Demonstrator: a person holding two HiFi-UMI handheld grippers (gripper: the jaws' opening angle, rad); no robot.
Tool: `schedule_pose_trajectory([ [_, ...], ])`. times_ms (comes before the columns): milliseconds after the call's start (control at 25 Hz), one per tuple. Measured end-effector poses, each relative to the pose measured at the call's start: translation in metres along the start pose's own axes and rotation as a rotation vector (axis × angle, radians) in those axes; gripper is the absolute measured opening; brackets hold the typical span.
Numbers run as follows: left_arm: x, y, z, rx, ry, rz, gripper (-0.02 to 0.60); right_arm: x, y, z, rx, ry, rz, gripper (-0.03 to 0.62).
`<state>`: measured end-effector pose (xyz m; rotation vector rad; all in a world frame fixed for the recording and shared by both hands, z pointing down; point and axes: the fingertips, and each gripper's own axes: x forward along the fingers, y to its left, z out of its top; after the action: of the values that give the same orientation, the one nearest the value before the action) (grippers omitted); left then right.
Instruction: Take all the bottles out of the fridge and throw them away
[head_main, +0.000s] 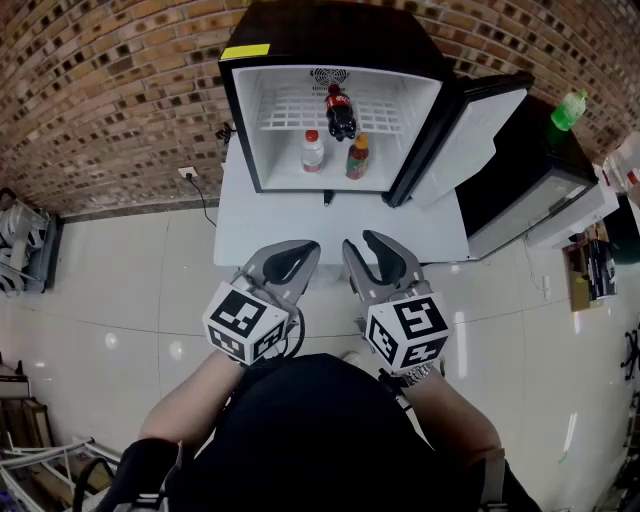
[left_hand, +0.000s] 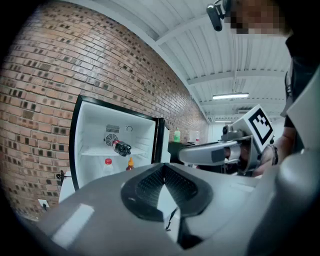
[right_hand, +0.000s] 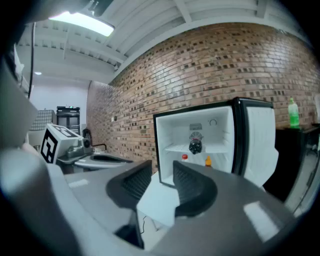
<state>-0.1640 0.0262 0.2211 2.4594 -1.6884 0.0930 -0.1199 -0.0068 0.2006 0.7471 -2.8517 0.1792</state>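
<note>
Looking down in the head view, the open fridge stands on a white surface at 12 o'clock from the left claw and the right claw, well apart from both. A cola bottle lies on its wire shelf. Below it a red-capped bottle stands on the fridge floor, with an orange-capped bottle at its 3 o'clock.

The left gripper view shows the left claw with its tips pressed together, holding nothing.

The right gripper view shows the right claw partly open and empty, with the fridge beyond at 1 o'clock.

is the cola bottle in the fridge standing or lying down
Lying down: the cola bottle rests on its side on the upper shelf, cap toward the back.
</note>
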Motion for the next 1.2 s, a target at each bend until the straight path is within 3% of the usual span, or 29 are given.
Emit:
schedule_pose_trajectory([
  [520, -0.003, 0.016, 0.008, 0.016, -0.013, 0.025, 0.003, 0.059, -0.037, 0.033, -0.046, 0.000, -0.076, 0.222],
  [1200, -0.005, 0.046, 0.010, 0.021, -0.012, 0.074, 0.003, 0.171, -0.114, 0.045, -0.080, 0.107, -0.228, 0.330],
])
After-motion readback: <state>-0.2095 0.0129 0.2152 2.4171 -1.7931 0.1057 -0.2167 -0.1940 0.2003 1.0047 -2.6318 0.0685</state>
